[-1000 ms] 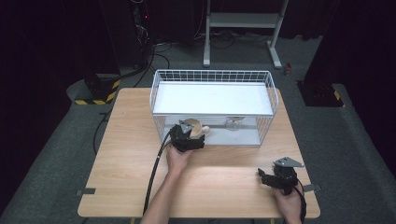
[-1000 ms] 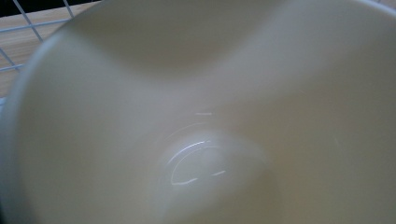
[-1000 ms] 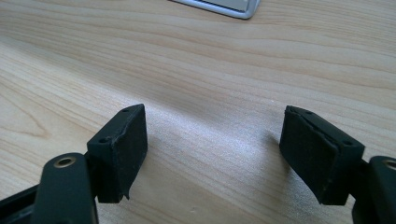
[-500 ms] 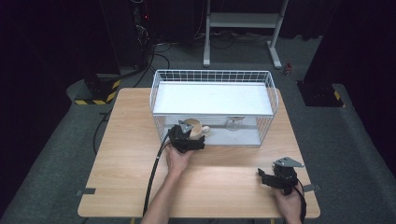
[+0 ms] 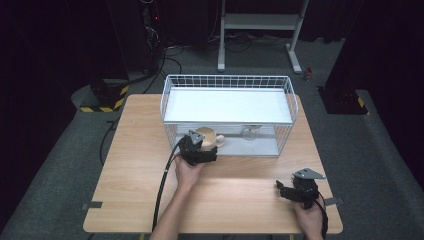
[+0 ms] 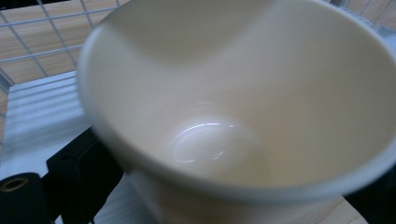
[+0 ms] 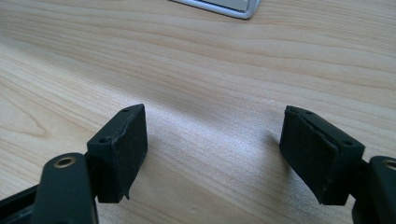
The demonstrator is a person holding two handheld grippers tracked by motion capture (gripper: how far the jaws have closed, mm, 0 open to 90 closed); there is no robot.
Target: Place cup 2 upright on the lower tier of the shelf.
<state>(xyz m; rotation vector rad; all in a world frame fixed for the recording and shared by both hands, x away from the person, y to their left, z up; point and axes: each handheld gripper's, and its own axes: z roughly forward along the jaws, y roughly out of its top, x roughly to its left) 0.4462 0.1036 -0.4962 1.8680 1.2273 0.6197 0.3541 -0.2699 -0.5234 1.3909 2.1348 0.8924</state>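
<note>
cable (image 5: 164, 186) trails down the wooden table (image 5: 125, 165) from the left gripper (image 5: 200, 148), which sits at the front of the white wire basket (image 5: 228, 80) and pinches a cream mug (image 5: 207, 138) by its wall, the mug's empty inside close up in the left gripper view (image 6: 219, 107). a small clear glass (image 5: 249, 132) stands farther right on the basket's lower level. the right gripper (image 5: 287, 189) rests near the table's front right corner, its jaws spread wide over bare wood.
</note>
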